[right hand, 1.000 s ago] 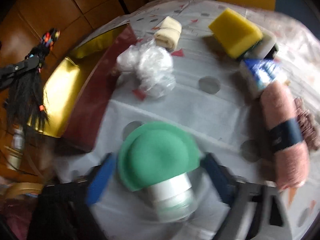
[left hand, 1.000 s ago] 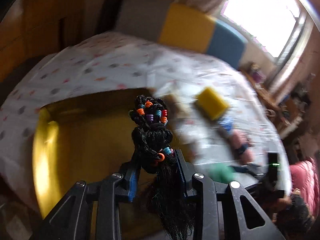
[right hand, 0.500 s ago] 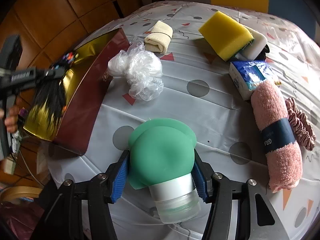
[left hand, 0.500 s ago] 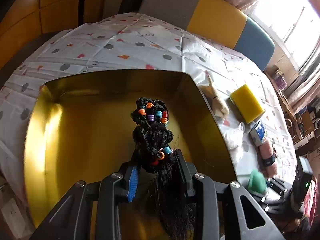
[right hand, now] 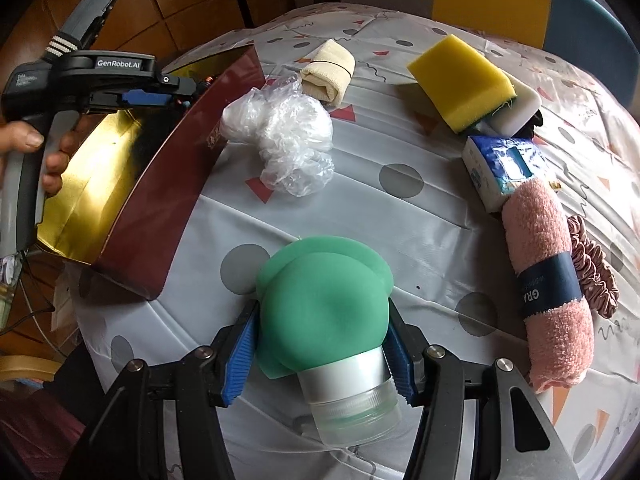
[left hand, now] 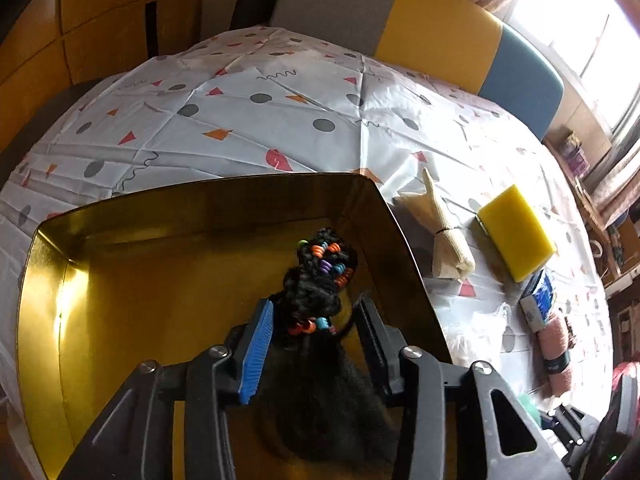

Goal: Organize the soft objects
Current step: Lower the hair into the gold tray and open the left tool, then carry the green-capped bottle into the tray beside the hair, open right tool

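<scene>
A black hairpiece with coloured beads [left hand: 320, 264] lies low inside the gold box [left hand: 200, 216]. My left gripper [left hand: 314, 304] straddles it and its jaws are opening; a gap shows beside the right pad, so the pads no longer clamp it. In the right wrist view the left gripper [right hand: 176, 90], held by a person's hand, reaches over the box's maroon wall [right hand: 180, 152]. My right gripper [right hand: 322, 320] is shut on a green squeeze bottle [right hand: 320, 292] with a silver collar, which rests on the tablecloth.
On the patterned cloth lie a crumpled plastic bag [right hand: 284, 136], a beige rolled cloth [right hand: 328, 72], a yellow sponge [right hand: 460, 80], a tissue pack [right hand: 504, 164], a pink rolled towel [right hand: 544, 264] and a pink scrunchie [right hand: 592, 276]. Padded chair backs stand behind the table.
The left gripper sank into the gold box with the hairpiece, and its jaws parted. The right gripper's pads closed onto the green bottle and stayed put.
</scene>
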`<state>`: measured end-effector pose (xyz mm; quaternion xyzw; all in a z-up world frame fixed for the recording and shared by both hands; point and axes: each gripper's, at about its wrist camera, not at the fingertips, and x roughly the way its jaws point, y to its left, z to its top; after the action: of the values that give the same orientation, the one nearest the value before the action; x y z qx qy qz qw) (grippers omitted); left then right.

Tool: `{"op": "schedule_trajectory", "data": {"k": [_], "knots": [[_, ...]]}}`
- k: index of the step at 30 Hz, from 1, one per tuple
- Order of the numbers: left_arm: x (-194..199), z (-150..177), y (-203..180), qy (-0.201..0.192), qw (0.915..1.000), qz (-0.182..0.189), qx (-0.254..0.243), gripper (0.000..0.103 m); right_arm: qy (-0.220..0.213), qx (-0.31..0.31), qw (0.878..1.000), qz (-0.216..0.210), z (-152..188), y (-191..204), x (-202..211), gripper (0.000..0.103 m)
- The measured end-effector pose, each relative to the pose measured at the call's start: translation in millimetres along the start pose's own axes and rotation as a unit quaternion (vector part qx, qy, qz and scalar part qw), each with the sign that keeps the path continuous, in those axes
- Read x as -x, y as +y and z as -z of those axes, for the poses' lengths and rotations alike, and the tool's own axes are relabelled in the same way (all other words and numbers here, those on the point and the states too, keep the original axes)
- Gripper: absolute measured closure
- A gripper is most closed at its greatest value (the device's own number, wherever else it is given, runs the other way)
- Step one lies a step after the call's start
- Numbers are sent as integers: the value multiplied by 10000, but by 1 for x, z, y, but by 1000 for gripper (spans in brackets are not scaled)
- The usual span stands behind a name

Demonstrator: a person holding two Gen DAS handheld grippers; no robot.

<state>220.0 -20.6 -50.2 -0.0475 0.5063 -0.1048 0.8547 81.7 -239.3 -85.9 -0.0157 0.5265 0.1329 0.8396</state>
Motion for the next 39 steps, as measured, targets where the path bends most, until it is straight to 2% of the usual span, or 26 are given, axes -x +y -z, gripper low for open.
{"op": "schedule_trajectory", "data": {"k": [3, 7, 10, 15, 20, 23, 27, 29, 31, 32, 33, 36, 38, 39], "knots": [[9, 8, -1, -125, 9997, -184, -52, 56, 3, 13, 10000, -84, 0, 1, -1, 36], [28, 26, 0, -329, 9988, -360, -52, 54, -20, -4, 9999, -111, 1, 1, -1, 34], [41, 44, 1, -376, 9988, -305, -5, 50, -37, -188, 9993, -313, 0, -4, 0, 28], [59, 71, 6, -371, 9990, -208, 133, 49, -25, -209, 9993, -325, 0, -3, 1, 27], [77, 96, 8, -486, 9984, -272, 6, 49, -40, -402, 9983, -412, 0, -7, 2, 27], [84, 107, 9, -488, 9984, -294, -13, 49, -34, -500, 9978, -443, 0, -8, 3, 26], [86, 116, 9, -428, 9987, -267, 6, 49, -51, -596, 9967, -542, -1, -7, 2, 16], [89, 120, 7, -422, 9988, -236, 0, 49, -60, -623, 9964, -569, -2, -6, 2, 14], [93, 123, 4, -458, 9987, -217, 3, 49, -99, -589, 9973, -421, -2, -5, 1, 14], [94, 124, 4, -460, 9987, -206, -4, 49, -116, -556, 9979, -304, -2, -4, 1, 15], [95, 124, 4, -466, 9987, -199, -8, 49, -110, -507, 9984, -238, -2, -3, 1, 22], [99, 127, 4, -519, 9984, -230, -26, 49, -124, -274, 9995, 17, 0, 3, 1, 32], [101, 128, 5, -539, 9982, -247, -39, 49, -135, -139, 9994, 293, 0, 8, -1, 45], [102, 129, 5, -551, 9981, -271, -52, 49, -144, -84, 9992, 368, 0, 9, -1, 45]]}}
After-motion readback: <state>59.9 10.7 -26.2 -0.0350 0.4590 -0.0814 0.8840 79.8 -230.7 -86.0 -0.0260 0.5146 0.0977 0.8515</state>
